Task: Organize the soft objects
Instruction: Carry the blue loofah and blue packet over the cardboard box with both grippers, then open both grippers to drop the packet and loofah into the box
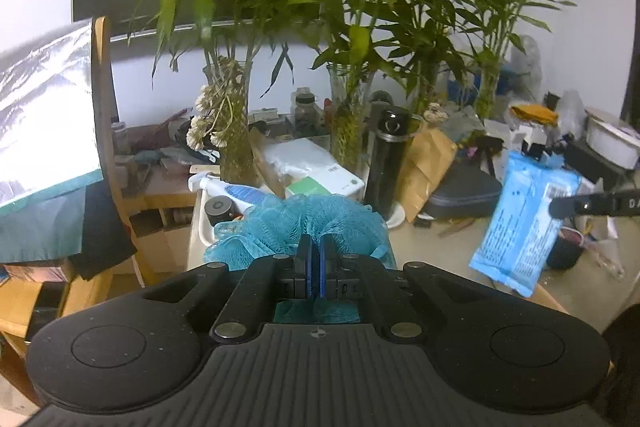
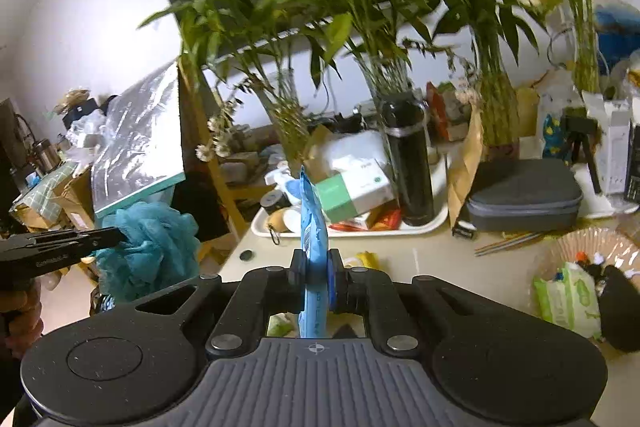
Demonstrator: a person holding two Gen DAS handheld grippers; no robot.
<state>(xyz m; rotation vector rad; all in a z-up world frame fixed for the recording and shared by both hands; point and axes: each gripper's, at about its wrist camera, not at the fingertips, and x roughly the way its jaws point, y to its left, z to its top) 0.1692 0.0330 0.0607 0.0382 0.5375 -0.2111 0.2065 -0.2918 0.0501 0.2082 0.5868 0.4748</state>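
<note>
Left wrist view shows the left gripper (image 1: 316, 259) with its blue pads pressed together on a teal mesh bath sponge (image 1: 298, 225), which puffs out ahead of the fingers and hangs in the air above the near edge of the desk (image 1: 440, 251). At the right of the same view, the right gripper (image 1: 560, 207) pinches a blue pack of wet wipes (image 1: 524, 223), held up off the desk near its right side.

Right wrist view shows that pack edge-on, clamped between the right gripper's pads and standing upright above the desk's near edge. Beyond it a white tray (image 2: 424, 225) sits toward the back of the desk, carrying a black thermos (image 2: 408, 163) and a green-and-white box (image 2: 352, 187). A grey zip case (image 2: 524, 199) lies just right of the tray. Glass vases of lucky bamboo (image 2: 384, 39) stand along the back edge. A clear basket (image 2: 580, 247) at the desk's right edge holds a green wipes pack (image 2: 568, 299).
</note>
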